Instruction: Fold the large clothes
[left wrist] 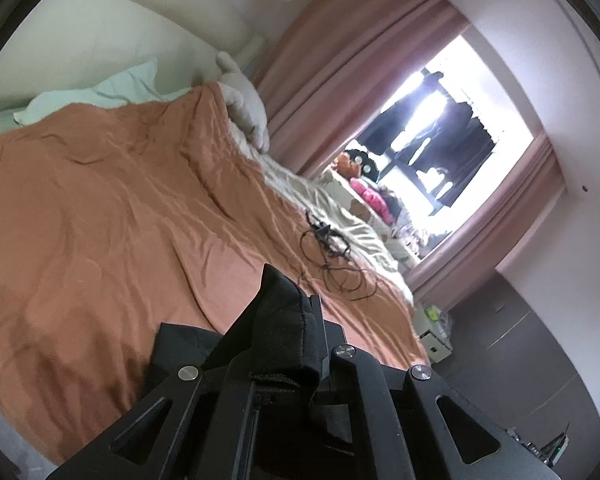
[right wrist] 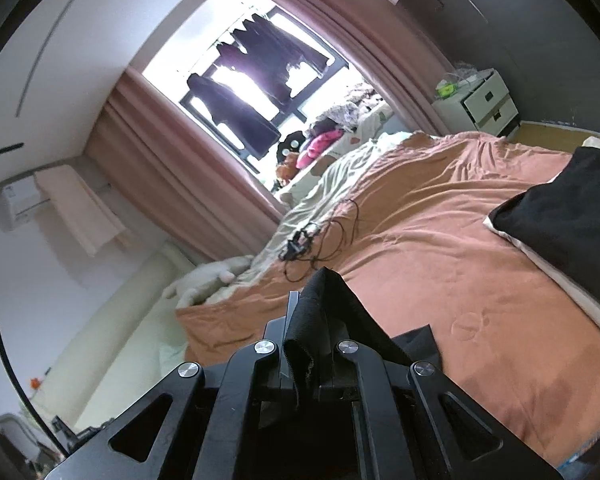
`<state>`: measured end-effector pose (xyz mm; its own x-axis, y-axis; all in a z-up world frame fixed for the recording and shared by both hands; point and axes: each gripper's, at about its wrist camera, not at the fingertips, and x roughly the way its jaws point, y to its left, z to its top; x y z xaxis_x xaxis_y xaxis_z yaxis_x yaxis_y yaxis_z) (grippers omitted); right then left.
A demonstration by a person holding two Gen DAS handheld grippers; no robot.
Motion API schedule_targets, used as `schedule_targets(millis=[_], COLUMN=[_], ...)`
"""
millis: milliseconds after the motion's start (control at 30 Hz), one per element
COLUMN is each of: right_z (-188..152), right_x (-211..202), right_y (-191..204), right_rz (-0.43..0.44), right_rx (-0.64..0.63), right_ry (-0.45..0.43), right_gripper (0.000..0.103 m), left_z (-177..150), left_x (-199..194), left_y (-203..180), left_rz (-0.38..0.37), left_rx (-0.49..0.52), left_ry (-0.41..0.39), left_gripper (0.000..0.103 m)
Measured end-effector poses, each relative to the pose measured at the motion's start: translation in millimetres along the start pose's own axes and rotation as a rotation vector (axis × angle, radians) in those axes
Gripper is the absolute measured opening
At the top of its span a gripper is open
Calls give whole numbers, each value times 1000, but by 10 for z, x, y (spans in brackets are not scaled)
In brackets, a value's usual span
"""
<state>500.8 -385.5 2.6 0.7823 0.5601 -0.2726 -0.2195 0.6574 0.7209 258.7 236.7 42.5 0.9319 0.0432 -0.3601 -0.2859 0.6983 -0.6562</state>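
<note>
Now mid-carry over the orange bedspread point(left wrist: 100, 208), with both grippers clamped on the same black garment point(left wrist: 278, 320): left gripper point(left wrist: 300, 320) pinched tight on a thick hemmed edge, right gripper point(right wrist: 306, 312) pinched tight on a ribbed black edge, cloth trailing down and back from each. Probably two corners of one edge, raised to be drawn across and laid flat on the bed. To do it well: keep both grips firm, hold the two hands level and well apart so the edge between stays taut, no sag, no twist. Steer clear of the tangle of black cable point(left wrist: 332, 256) lying near the pale sheet point(left wrist: 340, 208), lest the hem drag it along. Aim for the open stretch of bedspread, short of the dark folded pile point(right wrist: 572, 208) at the far right. Lower together, let the body of the cloth settle first, then release only once flat
</note>
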Motion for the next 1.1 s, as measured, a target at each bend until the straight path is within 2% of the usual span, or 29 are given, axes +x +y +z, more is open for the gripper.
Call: schedule_targets(millis=[200,533,733,800,833,867,900,933,1000,1033,1100], right_z=[9,-233,-330,-348,-351,-349,-341,-327,-283,-266,-250], right_x=[557,1454,1836,1913,1946,1961,1945,1894,1773,1772,1664], right_y=[-207,-681,-832,-830,-836,-843,-861,-876,-863,-861,-888], right_rz=[-41,-123,-148,-193,-219,-219,-210,-208,-252,-261,-274], right_rx=[12,34,36,12,5,10,19,26,-4,-15,-23], right_ry=[54,174,219,232,242,246,243,229,194,195,201], right_gripper=[4,4,4,6,12,32,47,69,73,73,73], left_z=[1,-262,-371,-370,-359,-347,-328,-302,-265,-243,-217], left_x=[580,1367,1746,1833,1877,1906,1943,1952,1884,1804,1662], left_y=[183,713,974,1006,1038,1055,1067,1064,1023,976,911], left_rz=[53,159,227,246,248,243,239,224,218,234,265], left_rx=[-10,-64,-98,-107,-123,-135,-144,-150,-133,-104,-46], left_ry=[55,158,203,220,231,246,262,275,257,224,174], left_gripper=[2,2,2,3,4,6,15,29,48,53,54])
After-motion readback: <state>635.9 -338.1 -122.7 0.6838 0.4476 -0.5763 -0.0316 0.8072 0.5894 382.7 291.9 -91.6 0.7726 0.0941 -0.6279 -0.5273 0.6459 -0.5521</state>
